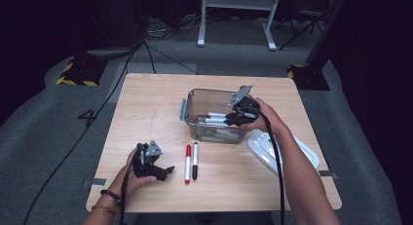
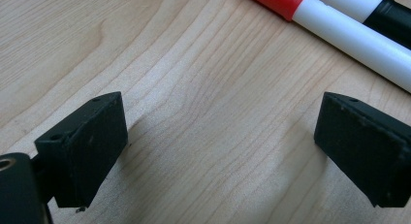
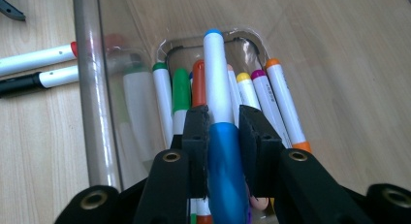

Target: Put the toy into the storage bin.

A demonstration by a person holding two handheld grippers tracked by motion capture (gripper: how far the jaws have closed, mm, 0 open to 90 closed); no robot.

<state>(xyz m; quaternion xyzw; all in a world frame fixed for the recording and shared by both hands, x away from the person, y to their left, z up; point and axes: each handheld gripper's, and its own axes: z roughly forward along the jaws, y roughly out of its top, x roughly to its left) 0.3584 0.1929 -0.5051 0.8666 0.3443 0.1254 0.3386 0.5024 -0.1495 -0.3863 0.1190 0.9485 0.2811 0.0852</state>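
Holding a blue marker point(image 3: 220, 136) pinched between its jaws, the right claw point(image 1: 237, 115) is reaching into the clear box point(image 1: 195, 96), where the marker is lying lengthwise above the rest of the markers point(image 3: 252, 93).

- Done, by the look of it: a red-capped marker point(image 1: 188, 163) and a black-capped marker point(image 1: 195, 160) are lying side by side on the worktop point(image 1: 146, 98), just in front of the box.
- Left: several markers, green, orange, yellow and purple among them, are resting on the box floor.
- Left claw point(image 1: 163, 172): spread wide, holding nothing, sitting low over bare wood just beside the two laid-out markers.
- Edges: the box's near wall is standing between the pinched marker and the laid-out pair, so the marker is likely needing to rise over the rim.
- Open room: bare worktop is lying left of the box; the white lid point(image 1: 282, 152) is occupying the right front part.
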